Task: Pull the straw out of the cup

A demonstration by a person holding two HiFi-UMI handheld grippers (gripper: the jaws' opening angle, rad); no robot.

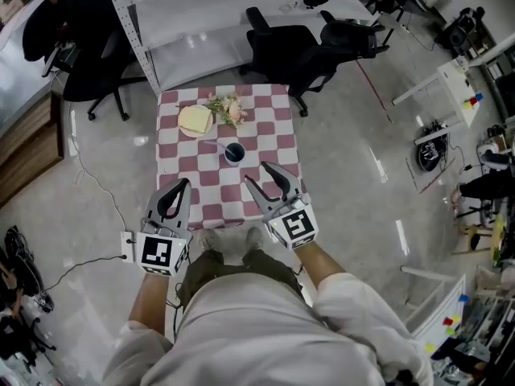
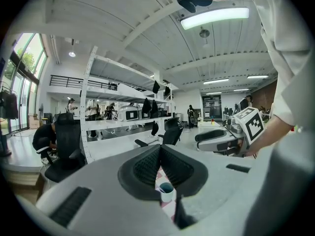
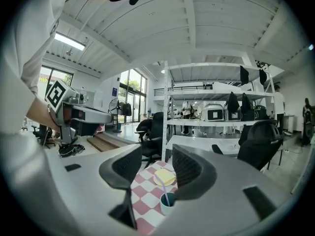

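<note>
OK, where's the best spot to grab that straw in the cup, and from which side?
Take the straw on its bare upper length, above the cup rim. It's thin and leans toward the plate, so come from the near edge of the table with the open right gripper, which faces it, one jaw either side of the stem. Pulling along that lean probably keeps the cup steady.

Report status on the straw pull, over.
Left gripper shut, right gripper open, both empty. Straw in cup, untouched. Plate and flowers behind cup, not blocking.
</note>
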